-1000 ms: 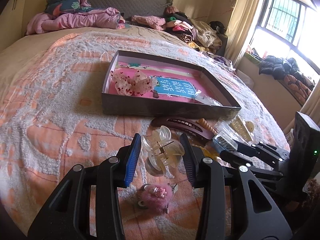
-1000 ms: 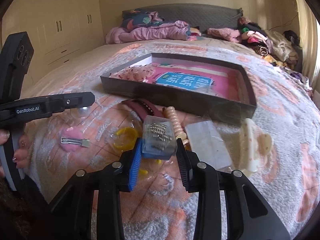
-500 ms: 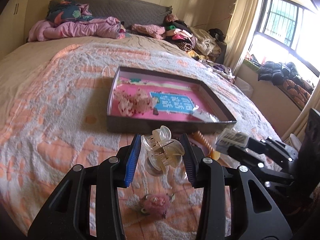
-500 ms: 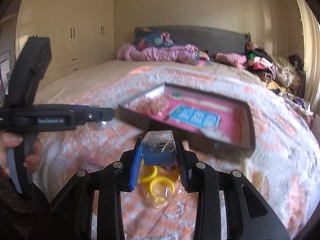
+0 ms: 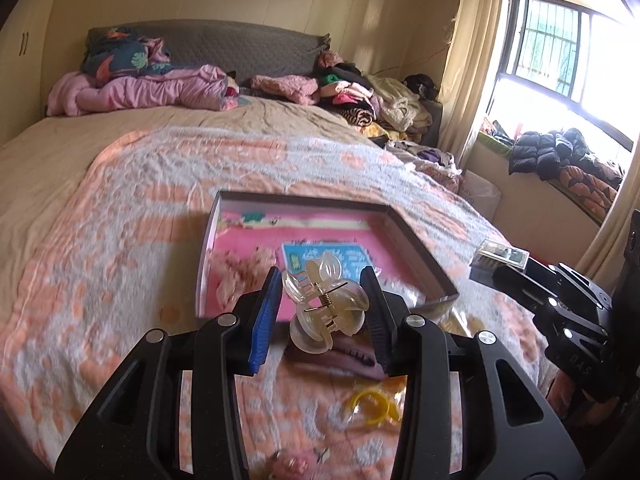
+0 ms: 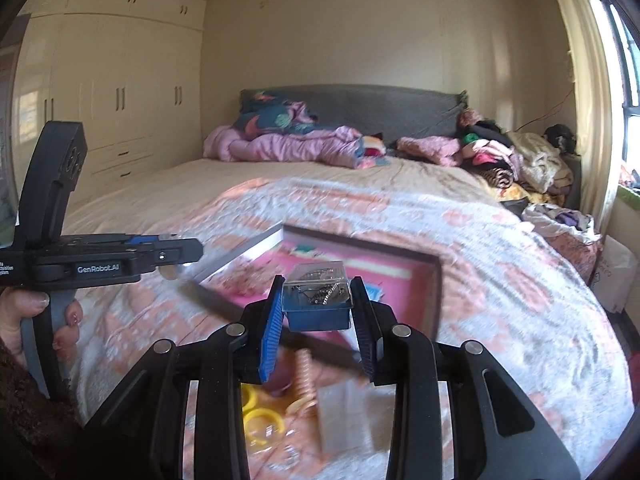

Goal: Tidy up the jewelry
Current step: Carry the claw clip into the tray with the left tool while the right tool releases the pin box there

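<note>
My left gripper [image 5: 322, 306] is shut on a translucent cream claw hair clip [image 5: 326, 308], held in the air above the bedspread just short of the shallow dark box with a pink lining [image 5: 420, 248]. My right gripper [image 6: 318, 304] is shut on a small clear plastic case with a blue base [image 6: 318, 300] that holds metal jewelry; it hangs over the near edge of the same box [image 6: 434, 292]. In the left wrist view the right gripper [image 5: 496, 266] and its case [image 5: 500, 258] show at the right. The left gripper [image 6: 176, 256] shows at the left of the right wrist view.
On the bedspread below lie yellow rings [image 6: 260, 416], a beaded coil clip [image 6: 306, 372], a clear bag [image 6: 344, 412], a dark maroon hair clip [image 5: 344, 356] and a pink fluffy piece [image 5: 296, 462]. Bedding and clothes [image 5: 360, 100] are heaped at the headboard. A hand [image 6: 24, 320] grips the left tool.
Both grippers have risen off the bedspread with their loads, the clip and the case. The loose items have dropped lower in both views and the box sits nearer the fingertips.
</note>
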Available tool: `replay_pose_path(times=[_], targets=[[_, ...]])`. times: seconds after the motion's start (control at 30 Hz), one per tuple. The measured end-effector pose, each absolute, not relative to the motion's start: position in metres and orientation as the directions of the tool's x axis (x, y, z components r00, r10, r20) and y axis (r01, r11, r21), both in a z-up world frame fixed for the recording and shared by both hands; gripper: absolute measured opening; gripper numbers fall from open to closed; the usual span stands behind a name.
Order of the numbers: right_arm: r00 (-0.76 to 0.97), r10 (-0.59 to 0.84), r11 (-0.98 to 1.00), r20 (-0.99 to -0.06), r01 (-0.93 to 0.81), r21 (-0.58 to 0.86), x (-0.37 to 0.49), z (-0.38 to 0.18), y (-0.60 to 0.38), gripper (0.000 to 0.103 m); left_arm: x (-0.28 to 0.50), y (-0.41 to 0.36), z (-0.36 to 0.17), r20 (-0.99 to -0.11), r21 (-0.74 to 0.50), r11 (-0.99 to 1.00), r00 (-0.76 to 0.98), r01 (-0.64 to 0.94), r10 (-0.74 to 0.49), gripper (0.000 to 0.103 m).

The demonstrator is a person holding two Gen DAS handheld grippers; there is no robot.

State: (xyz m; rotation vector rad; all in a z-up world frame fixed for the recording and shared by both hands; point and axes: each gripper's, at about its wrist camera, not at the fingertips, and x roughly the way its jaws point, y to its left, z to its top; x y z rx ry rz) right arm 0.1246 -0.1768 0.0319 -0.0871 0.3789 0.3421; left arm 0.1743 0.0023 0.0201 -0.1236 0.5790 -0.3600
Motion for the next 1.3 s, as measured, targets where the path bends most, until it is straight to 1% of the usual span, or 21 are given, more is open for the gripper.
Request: replay_pose_path(times=[0.27,0.4,0.53,0.73,1.07,1.17,1.3], targets=[[0.92,0.236,0.964,-0.314,-0.261,-0.041,0.14,0.049,-0.199,0.031,0.193,-0.01,0.041,-0.464,-0.209,0.928,0.804,0.31,-0.373,0.032],[0.927,0.211,0.972,-0.309,-0.234,-0.038,0.155,0.049,-0.209,0.031,0.206,-0.019,0.044,-0.461,-0.208,0.926,0.803,0.315,-0.377,0.032],[0.927,0.192,0.977,-0.322,-0.213,-0.029,0.168,0.044,-0.217,0.031,0.221,-0.029,0.04,-0.481,-0.209,0.925,0.79,0.318,-0.38,0.032],[0.913,0.182,0.979,-0.366,-0.201,-0.016,0.193,0.026,-0.22,0.031,0.244,-0.049,0.021,-0.526,-0.195,0.923,0.76,0.331,-0.383,0.032],[0.859,0.178,0.977,-0.48,-0.212,-0.018,0.235,-0.018,-0.21,0.031,0.27,-0.065,-0.022,-0.633,-0.183,0.929,0.685,0.321,-0.361,0.032],[0.844,0.172,0.976,-0.508,-0.214,-0.025,0.241,-0.029,-0.206,0.031,0.272,-0.066,-0.029,-0.652,-0.154,0.938,0.681,0.312,-0.333,0.032],[0.821,0.161,0.977,-0.547,-0.211,-0.031,0.252,-0.04,-0.203,0.031,0.277,-0.064,-0.038,-0.675,-0.166,0.939,0.66,0.301,-0.331,0.032]])
